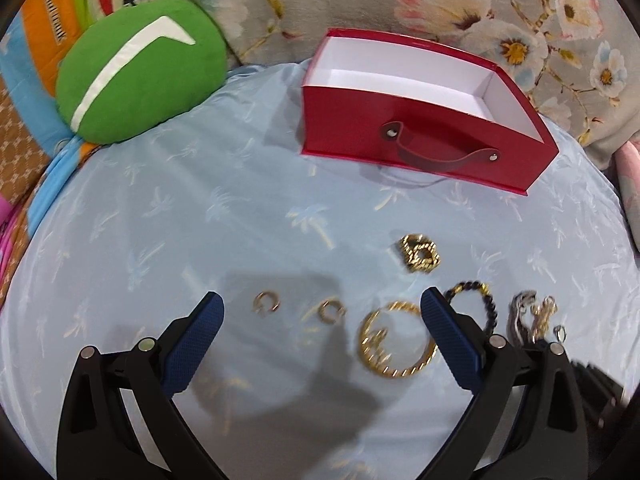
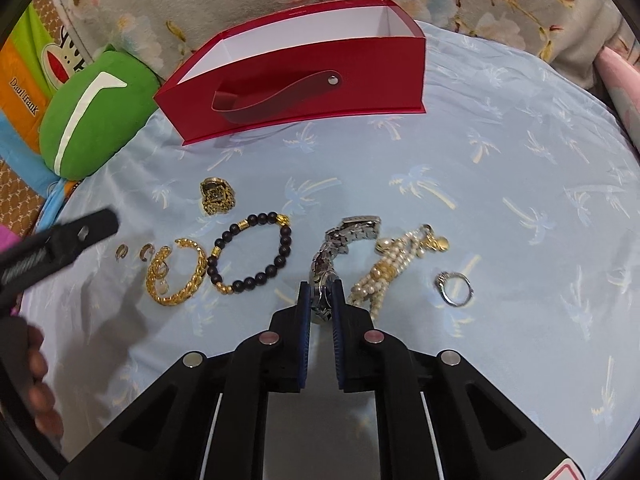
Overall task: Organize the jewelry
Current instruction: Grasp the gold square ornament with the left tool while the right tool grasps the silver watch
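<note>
Between my right pads gleams a silver watch (image 2: 326, 264). Ahead sits a red box (image 2: 304, 80), white inside, on pale blue palm-printed cloth (image 2: 500, 184); left, a black-and-gold beaded bracelet (image 2: 250, 254).

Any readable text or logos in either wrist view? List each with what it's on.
"Daul frank": dark letters on the orange printed fabric panel at far left, right wrist view.
Same lettering on that panel in the left wrist view: too blurred to read.
Red-edged sticker on the right gripper's body: cut off, unreadable.
Red open-topped box: no text.
</note>
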The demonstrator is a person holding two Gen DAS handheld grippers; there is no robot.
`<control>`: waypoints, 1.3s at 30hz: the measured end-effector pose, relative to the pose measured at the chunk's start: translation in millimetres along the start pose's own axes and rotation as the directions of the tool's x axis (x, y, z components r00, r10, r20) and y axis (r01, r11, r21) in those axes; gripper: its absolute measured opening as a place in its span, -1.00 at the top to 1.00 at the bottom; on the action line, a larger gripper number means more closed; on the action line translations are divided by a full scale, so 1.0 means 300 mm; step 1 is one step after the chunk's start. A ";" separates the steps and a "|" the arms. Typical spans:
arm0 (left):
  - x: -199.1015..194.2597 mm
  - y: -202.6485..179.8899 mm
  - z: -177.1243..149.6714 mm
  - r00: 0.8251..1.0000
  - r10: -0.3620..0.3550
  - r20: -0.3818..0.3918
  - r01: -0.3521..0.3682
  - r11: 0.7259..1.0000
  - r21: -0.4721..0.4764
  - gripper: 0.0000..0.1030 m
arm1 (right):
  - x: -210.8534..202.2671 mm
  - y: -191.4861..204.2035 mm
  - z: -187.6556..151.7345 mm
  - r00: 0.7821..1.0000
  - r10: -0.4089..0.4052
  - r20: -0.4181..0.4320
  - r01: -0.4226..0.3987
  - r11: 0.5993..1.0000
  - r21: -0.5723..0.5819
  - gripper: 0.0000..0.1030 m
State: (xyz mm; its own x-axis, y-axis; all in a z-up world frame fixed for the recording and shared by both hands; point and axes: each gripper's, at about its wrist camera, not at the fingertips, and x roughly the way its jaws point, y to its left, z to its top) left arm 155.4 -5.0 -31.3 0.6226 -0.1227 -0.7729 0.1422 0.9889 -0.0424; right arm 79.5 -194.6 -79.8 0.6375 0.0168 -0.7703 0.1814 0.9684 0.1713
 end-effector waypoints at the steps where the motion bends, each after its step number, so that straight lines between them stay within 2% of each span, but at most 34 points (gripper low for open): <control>1: 0.018 -0.016 0.015 1.000 -0.010 -0.004 0.010 1.000 0.002 -0.87 | -0.003 -0.003 -0.004 1.000 0.000 0.000 0.000 1.000 0.000 0.83; 8: 0.179 -0.137 0.079 0.995 -0.063 -0.078 0.064 0.998 0.008 -0.85 | -0.014 -0.010 -0.020 1.000 0.004 -0.002 -0.004 1.000 -0.002 0.83; 11: 0.216 -0.182 0.076 0.993 -0.072 -0.097 0.075 0.997 0.022 -0.68 | -0.015 -0.012 -0.022 1.000 0.006 0.000 -0.006 1.000 -0.002 0.83; 12: 0.228 -0.192 0.073 0.991 -0.078 -0.110 0.081 0.996 0.027 -0.54 | -0.015 -0.013 -0.023 1.000 0.007 0.000 -0.007 1.000 -0.001 0.83; 13: 0.243 -0.202 0.068 0.988 -0.083 -0.128 0.088 0.996 0.032 -0.29 | -0.016 -0.014 -0.024 1.000 0.009 0.001 -0.009 1.000 0.000 0.83; 14: 0.259 -0.210 0.062 0.985 -0.088 -0.148 0.094 0.995 0.036 -0.18 | -0.016 -0.013 -0.026 1.000 0.009 0.001 -0.009 1.000 0.000 0.83; 15: 0.254 -0.215 0.059 0.989 -0.071 -0.133 0.078 0.996 0.046 -0.12 | -0.018 -0.014 -0.026 1.000 0.012 0.001 -0.012 1.000 0.001 0.83; 16: 0.251 -0.221 0.058 0.989 -0.069 -0.129 0.077 0.996 0.053 0.13 | -0.020 -0.017 -0.027 1.000 0.015 0.001 -0.015 1.000 0.003 0.83; 17: 0.249 -0.224 0.058 0.988 -0.080 -0.133 0.088 0.995 0.054 0.22 | -0.023 -0.017 -0.027 1.000 0.017 0.001 -0.017 1.000 0.005 0.83; 18: 0.244 -0.223 0.059 0.987 -0.092 -0.134 0.100 0.994 0.050 0.46 | -0.027 -0.019 -0.027 1.000 0.019 0.002 -0.019 1.000 0.006 0.83; 19: 0.241 -0.221 0.059 0.984 -0.107 -0.139 0.114 0.993 0.042 0.60 | -0.030 -0.020 -0.026 1.000 0.021 0.003 -0.021 1.000 0.006 0.83; 20: 0.234 -0.216 0.060 0.983 -0.116 -0.140 0.122 0.992 0.034 0.61 | -0.035 -0.021 -0.023 1.000 0.022 0.006 -0.022 1.000 0.006 0.83; 25: 0.149 -0.182 0.064 0.987 -0.136 -0.086 0.139 0.990 0.028 1.00 | -0.084 -0.022 -0.010 0.999 0.031 0.038 -0.031 1.000 0.001 0.84; 31: 0.002 -0.129 0.074 0.990 -0.140 0.011 0.139 0.989 0.046 1.00 | -0.144 0.000 -0.006 0.996 0.057 0.062 -0.056 0.998 -0.015 0.86; 36: -0.029 -0.075 0.044 0.990 -0.143 -0.004 0.143 0.989 0.031 0.99 | -0.167 0.034 -0.043 0.995 0.090 0.044 -0.088 0.995 -0.039 0.87; 38: 0.000 -0.070 0.032 0.991 -0.133 -0.032 0.134 0.991 0.026 0.72 | -0.158 0.043 -0.068 0.995 0.093 0.024 -0.092 0.995 -0.041 0.87; 39: 0.013 -0.067 0.024 0.990 -0.137 -0.039 0.138 0.990 0.019 0.30 | -0.147 0.046 -0.082 0.996 0.093 0.010 -0.092 0.995 -0.040 0.87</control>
State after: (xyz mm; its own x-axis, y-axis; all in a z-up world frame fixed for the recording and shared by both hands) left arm 160.5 -26.1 -28.8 0.5666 -0.2540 -0.7839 0.2414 0.9607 -0.1369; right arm 35.5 -175.9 -58.6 0.6593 0.1042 -0.7446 0.0914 0.9719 0.2170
